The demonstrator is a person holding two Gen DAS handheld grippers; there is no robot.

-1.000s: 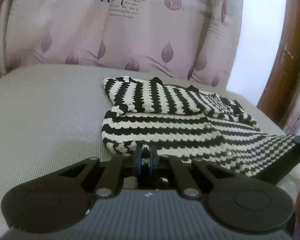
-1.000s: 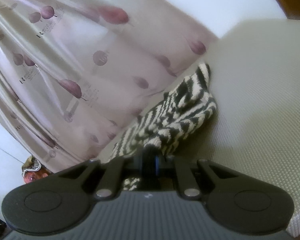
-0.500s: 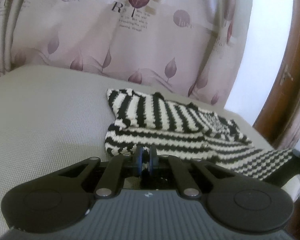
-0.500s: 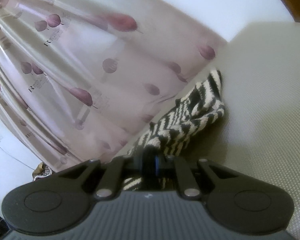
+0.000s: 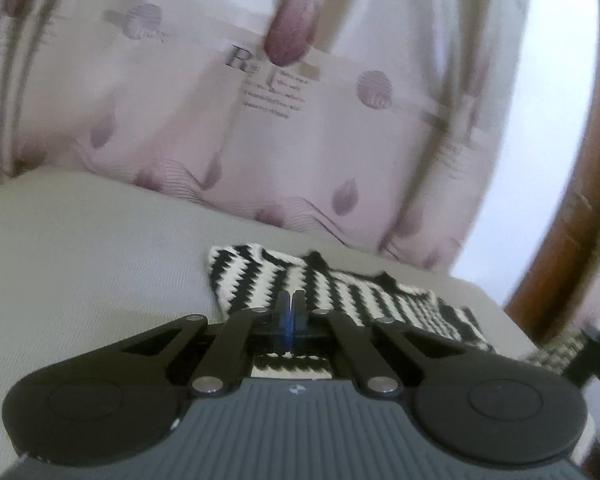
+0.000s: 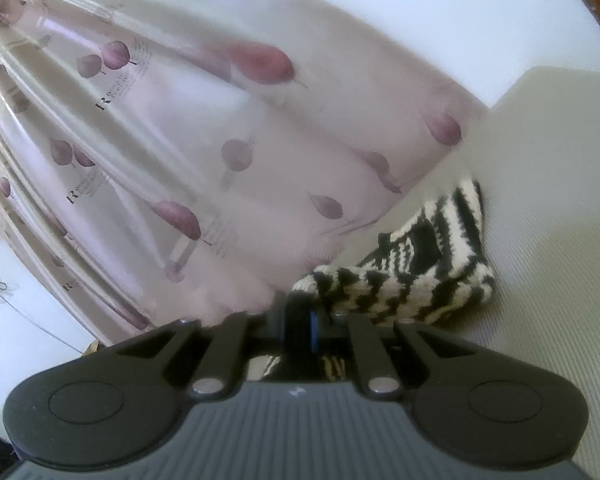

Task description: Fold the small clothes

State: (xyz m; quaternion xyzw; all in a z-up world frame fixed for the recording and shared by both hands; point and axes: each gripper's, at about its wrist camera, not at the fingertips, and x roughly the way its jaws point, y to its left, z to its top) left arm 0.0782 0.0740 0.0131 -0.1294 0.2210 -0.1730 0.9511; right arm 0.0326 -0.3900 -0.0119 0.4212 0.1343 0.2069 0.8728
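Observation:
A black-and-white striped knit sweater (image 5: 340,292) lies on a grey-beige padded surface (image 5: 80,260), partly hidden behind my left gripper (image 5: 291,300). The left jaws are closing, their tips meet, and I see no cloth between them; striped knit shows below through the linkage. In the right wrist view my right gripper (image 6: 302,308) is shut on a bunched edge of the sweater (image 6: 420,264), which hangs lifted off the surface (image 6: 560,200). At the left wrist view's far right edge, the right gripper (image 5: 596,344) holds that corner up.
A pale pink curtain (image 5: 260,120) with leaf prints hangs right behind the surface's far edge and fills much of the right wrist view as the curtain (image 6: 180,140). A brown wooden frame (image 5: 572,208) stands at the right, with a white wall beside it.
Both grippers have risen. The sweater's near part has come up and bunched, so less of it lies spread. The left tips now meet with no cloth showing between them.

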